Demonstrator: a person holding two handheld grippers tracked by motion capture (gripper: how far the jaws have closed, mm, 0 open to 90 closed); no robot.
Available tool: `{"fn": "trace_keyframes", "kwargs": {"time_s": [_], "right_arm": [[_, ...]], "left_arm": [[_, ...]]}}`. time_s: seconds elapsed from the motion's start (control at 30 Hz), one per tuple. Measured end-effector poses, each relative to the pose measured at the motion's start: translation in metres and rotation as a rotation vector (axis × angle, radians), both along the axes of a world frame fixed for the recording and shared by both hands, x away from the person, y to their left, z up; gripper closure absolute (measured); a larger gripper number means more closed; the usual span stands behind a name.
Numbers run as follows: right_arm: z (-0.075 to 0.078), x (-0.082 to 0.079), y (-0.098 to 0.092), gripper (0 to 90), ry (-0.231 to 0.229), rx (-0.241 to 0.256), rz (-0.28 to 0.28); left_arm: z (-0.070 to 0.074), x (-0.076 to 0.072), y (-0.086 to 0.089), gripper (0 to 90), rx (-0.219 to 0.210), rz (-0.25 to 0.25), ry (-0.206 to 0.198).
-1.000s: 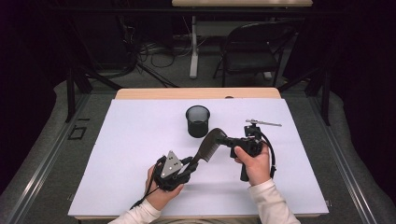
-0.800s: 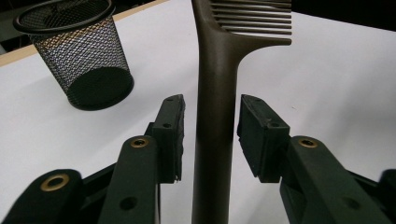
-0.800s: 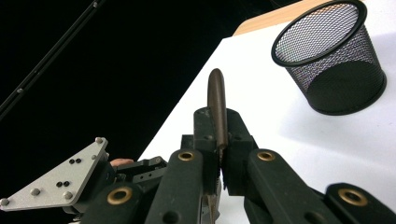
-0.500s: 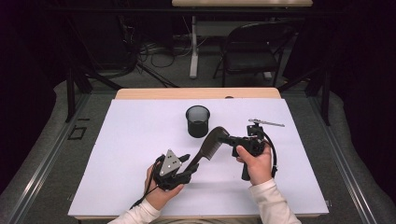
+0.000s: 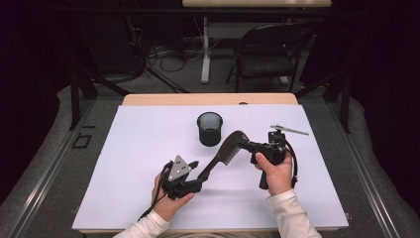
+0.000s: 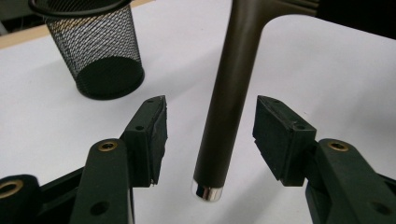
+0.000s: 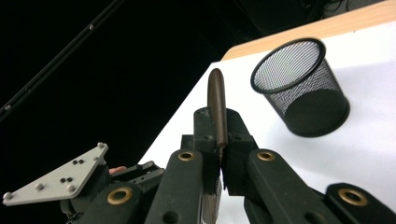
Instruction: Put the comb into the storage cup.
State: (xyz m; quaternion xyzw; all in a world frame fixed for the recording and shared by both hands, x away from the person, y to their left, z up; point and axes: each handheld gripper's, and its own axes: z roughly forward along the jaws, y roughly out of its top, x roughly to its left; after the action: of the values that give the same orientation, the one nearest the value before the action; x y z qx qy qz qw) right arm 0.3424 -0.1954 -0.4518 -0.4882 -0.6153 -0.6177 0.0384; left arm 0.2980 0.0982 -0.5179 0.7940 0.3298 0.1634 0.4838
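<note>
Released by the left tongs [image 6: 208, 140], whose jaws now gape around its handle, the comb [image 5: 229, 148] stays clamped in the right tongs [image 7: 219, 156].

You have one comb [image 5: 229, 148], one black mesh cup [image 5: 209, 128] and one thin metal tool [image 5: 288, 130] lying right of the cup on the tabletop [image 5: 138, 148]. Two grippers: left [image 5: 194, 171], right [image 5: 246, 145].
</note>
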Motion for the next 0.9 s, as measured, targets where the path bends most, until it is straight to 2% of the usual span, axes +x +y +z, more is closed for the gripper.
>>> {"fn": "trace_keyframes", "kwargs": {"time_s": [0.2, 0.33, 0.37, 0.47, 0.5, 0.6, 0.67, 0.8, 0.9], "right_arm": [[0.003, 0.001, -0.006, 87.0, -0.031, 0.003, -0.038], [0.004, 0.001, -0.010, 86.9, -0.047, -0.004, -0.060], [0.004, 0.001, -0.011, 86.9, -0.050, -0.002, -0.063], [0.005, 0.001, -0.014, 86.9, -0.064, 0.002, -0.069], [0.006, 0.001, -0.015, 86.9, -0.068, -0.001, -0.075], [0.006, 0.000, -0.017, 86.9, -0.095, -0.026, -0.096], [0.006, 0.000, -0.017, 86.9, -0.107, -0.039, -0.105], [0.006, -0.001, -0.018, 86.9, -0.129, -0.068, -0.125], [0.008, -0.002, -0.018, 86.9, -0.152, -0.090, -0.145]], "left_arm": [[0.002, 0.007, 0.008, 43.7, -0.028, 0.036, 0.042], [0.004, 0.012, 0.014, 42.9, -0.052, 0.041, 0.068], [0.003, 0.014, 0.015, 42.6, -0.067, 0.037, 0.063], [0.003, 0.018, 0.018, 40.3, -0.090, 0.037, 0.094], [0.002, 0.020, 0.019, 39.0, -0.085, 0.040, 0.095], [0.002, 0.022, 0.020, 35.8, -0.068, 0.054, 0.081], [0.002, 0.023, 0.021, 35.9, -0.074, 0.041, 0.072], [0.005, 0.024, 0.023, 35.9, -0.053, 0.046, 0.035], [0.007, 0.025, 0.025, 35.8, -0.041, 0.068, 0.022]]}}
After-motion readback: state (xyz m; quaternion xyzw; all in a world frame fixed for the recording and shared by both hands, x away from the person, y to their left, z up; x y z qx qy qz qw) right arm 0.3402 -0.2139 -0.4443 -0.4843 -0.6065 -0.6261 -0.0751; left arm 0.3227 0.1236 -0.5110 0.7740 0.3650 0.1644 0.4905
